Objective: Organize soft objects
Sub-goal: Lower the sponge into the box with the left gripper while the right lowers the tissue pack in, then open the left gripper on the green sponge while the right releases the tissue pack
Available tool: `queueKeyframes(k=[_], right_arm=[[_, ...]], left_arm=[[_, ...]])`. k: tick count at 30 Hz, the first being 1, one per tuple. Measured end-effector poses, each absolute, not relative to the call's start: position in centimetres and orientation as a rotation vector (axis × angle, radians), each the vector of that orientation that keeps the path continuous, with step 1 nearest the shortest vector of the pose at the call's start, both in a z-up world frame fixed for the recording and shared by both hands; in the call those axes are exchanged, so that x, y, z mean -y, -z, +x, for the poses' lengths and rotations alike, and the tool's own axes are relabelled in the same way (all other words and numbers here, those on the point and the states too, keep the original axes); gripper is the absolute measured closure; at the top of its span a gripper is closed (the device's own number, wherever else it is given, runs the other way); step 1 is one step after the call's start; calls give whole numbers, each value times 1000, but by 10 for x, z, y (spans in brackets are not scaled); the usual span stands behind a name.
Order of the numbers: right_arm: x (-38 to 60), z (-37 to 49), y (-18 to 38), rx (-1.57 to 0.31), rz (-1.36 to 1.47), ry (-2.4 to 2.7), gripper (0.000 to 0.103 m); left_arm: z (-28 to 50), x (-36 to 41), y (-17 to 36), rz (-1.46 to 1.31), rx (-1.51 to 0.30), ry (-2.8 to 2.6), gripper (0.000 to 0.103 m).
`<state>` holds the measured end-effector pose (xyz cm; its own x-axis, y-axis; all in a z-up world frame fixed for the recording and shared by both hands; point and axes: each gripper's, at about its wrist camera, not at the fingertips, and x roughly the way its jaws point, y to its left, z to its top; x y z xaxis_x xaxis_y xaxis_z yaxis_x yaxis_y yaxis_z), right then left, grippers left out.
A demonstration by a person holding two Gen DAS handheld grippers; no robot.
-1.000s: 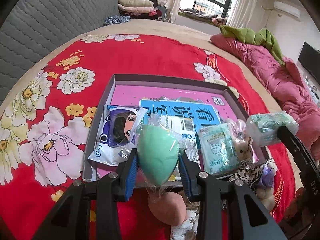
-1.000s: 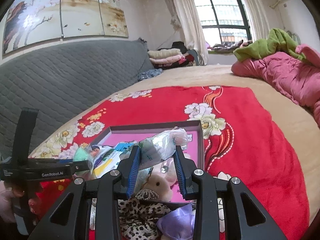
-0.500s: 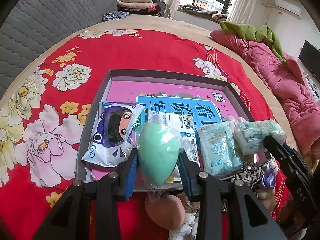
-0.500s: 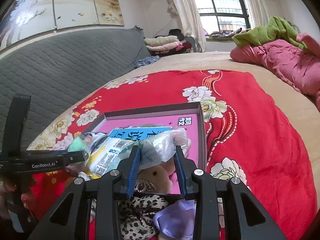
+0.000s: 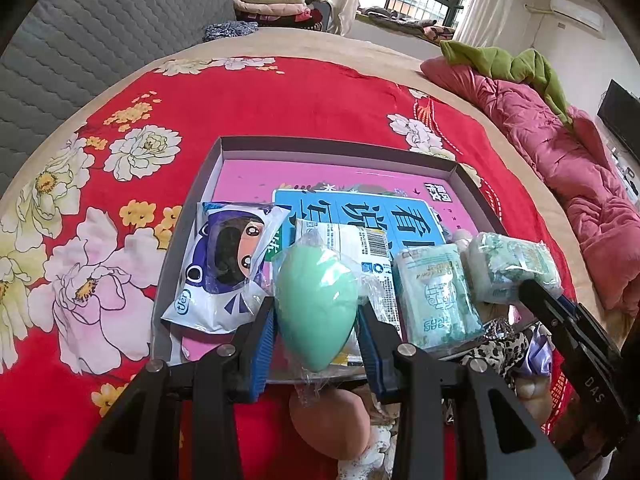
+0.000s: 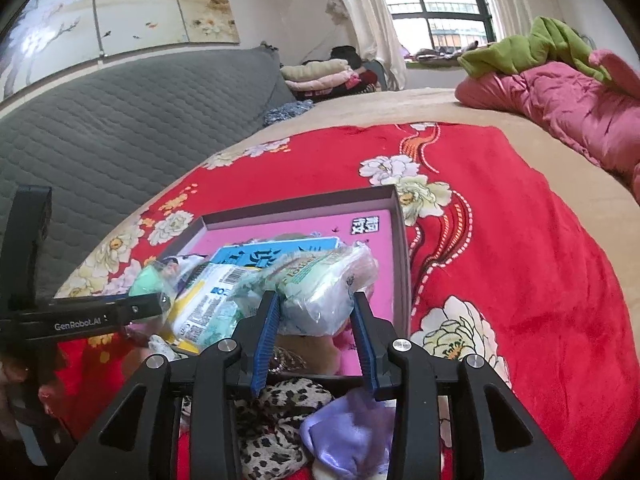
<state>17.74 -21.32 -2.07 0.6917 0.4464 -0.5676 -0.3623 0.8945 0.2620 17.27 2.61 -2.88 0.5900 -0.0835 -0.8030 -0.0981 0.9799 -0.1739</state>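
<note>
Left gripper point(image 5: 316, 340): it is clamping a mint-green makeup sponge point(image 5: 316, 304) in clear wrap, blue pads pressing both flanks, over the near edge of the box.
Right gripper point(image 6: 316, 334): its jaws have just been opening a little; a clear-wrapped tissue pack point(image 6: 324, 292) is sitting between the pads, the left pad touching it, while contact at the right pad is hard to make out.
Box point(image 5: 336, 146): a shallow grey tray with a pink floor is lying on the red floral blanket point(image 5: 280, 92); the far half of its floor is standing bare, the near half is crowding up.
Box contents: a cartoon-face pouch point(image 5: 224, 268) is leaning over the near-left wall; a blue printed booklet point(image 5: 360, 216) is lying flat mid-floor; a barcode packet point(image 5: 360, 244) is lying on it; a second green tissue pack point(image 5: 436, 300) is overhanging the near wall.
Open room: wide blanket is lying free left, right and beyond the box; a pink quilt point(image 6: 560, 108) is bounding the far right.
Outside the near edge: a peach sponge point(image 5: 328, 420), a leopard-print cloth point(image 6: 276, 432) and a lilac fabric piece point(image 6: 348, 436) are bunching together.
Hidden: the grippers' fingers are covering the near wall of the box; a beige plush under the right gripper's pack is mostly covered; the hand at the left edge of the right view is cut off.
</note>
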Motion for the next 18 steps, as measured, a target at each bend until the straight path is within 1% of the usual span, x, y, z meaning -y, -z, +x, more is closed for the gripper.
queueKeyframes(k=[3,4,10,12,13,18], right_arm=[[214,178,22,-676,135,-445,62],[215,178,22,-677,134,-438,59],[221,181,25,-688,147,-416,58],[223,181,24,-686,149,-402,54],[223,181,25,-687,149,-398,51],[225,181,23,-679,133,-371,46]], left_arm=[[173,-26,30,-207,-947,-8,64],[174,-26,31,-206,-949,-9,64],[178,-24,31,-207,-958,-12,64],[180,-23,31,-210,-963,-9,64],[181,-23,32,-211,-965,-10,64],[184,-22,33,-208,-982,-14,64]])
